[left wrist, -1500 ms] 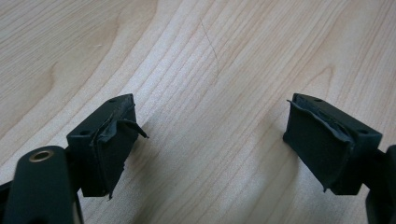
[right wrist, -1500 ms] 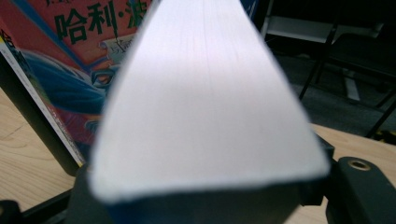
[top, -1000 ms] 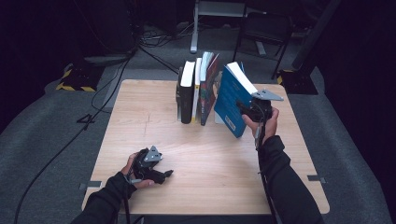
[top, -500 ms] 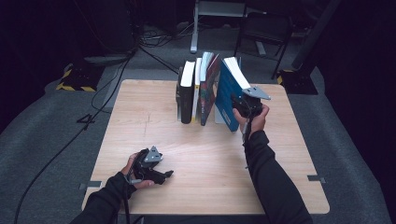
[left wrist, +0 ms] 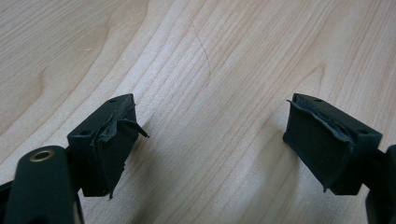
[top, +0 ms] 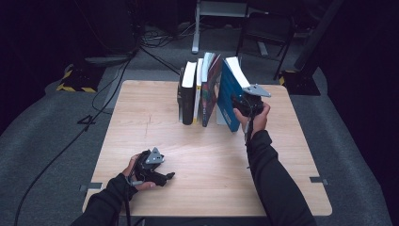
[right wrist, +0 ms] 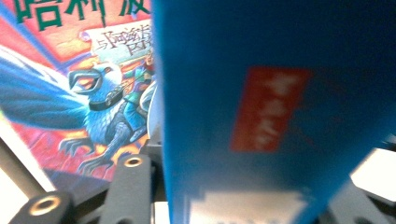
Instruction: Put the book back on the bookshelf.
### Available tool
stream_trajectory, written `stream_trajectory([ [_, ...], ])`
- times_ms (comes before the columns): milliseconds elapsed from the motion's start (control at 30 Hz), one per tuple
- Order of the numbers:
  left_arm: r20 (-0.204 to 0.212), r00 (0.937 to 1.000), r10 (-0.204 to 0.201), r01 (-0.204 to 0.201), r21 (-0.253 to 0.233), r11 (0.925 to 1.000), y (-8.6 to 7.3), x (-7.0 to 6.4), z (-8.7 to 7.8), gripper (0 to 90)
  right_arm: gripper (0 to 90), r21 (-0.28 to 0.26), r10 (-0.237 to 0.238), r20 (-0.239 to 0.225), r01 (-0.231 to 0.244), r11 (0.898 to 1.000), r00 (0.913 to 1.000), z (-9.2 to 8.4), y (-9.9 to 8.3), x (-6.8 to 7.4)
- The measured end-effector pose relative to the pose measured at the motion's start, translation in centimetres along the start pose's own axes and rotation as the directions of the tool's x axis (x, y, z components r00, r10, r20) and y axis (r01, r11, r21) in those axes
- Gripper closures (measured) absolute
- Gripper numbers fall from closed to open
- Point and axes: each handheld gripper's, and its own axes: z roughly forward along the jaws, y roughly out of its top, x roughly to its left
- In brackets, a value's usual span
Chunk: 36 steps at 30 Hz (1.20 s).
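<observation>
A blue book [top: 229, 94] stands on its edge at the right end of a row of books, next to an illustrated book [top: 210, 89]. My right gripper [top: 242, 106] reaches around the blue book from the right. In the right gripper view its blue spine [right wrist: 261, 116] sits between the jaws, with the illustrated cover [right wrist: 93, 84] to its left. The jaws have just been opening and stand slightly off the book, though the pads are hidden. My left gripper [top: 164, 178] rests open on the table near the front left, with only bare wood between its pads [left wrist: 112, 149].
The row also holds a black book [top: 188, 94] and a thin white one, all upright at the back middle of the wooden table [top: 211, 160]. Beyond the table are cables, a chair and a stand on the dark floor.
The right hand has carried the blue book a little left, from tilted and apart to standing against the row. The left hand has stayed put.
</observation>
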Motion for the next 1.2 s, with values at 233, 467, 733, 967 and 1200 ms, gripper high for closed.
stream_trajectory([
  [233, 0.0, 1.0, 0.0, 0.0, 0.0, 1.0, 0.0, 0.0, 0.0, 17.3, 43.4, -0.001, -0.038, -0.024, 0.038, 0.999, 0.999, -1.4, -0.6, 0.3],
  [467, -0.001, 1.0, 0.0, 0.0, 0.0, 1.0, 0.0, 0.0, 0.0, 17.3, 42.3, 0.047, -0.035, -0.03, 0.036, 0.998, 0.9989, -2.2, -3.7, 0.1],
  [733, -0.001, 1.0, 0.0, 0.0, 0.0, 1.0, 0.0, 0.0, 0.0, 17.3, 60.0, 0.069, -0.01, -0.072, 0.015, 0.998, 0.9974, -1.7, -6.1, -0.3],
  [967, -0.001, 1.0, 0.0, 0.0, 0.0, 1.0, 0.0, 0.0, 0.0, 17.2, 60.9, 0.06, 0.016, -0.047, -0.013, 0.998, 0.9988, -1.2, -6.0, 0.1],
  [1200, -0.001, 1.0, 0.0, 0.0, 0.0, 1.0, 0.0, 0.0, 0.0, 17.3, 60.6, 0.058, 0.008, -0.019, -0.007, 0.998, 0.9998, -0.4, -5.6, 1.0],
])
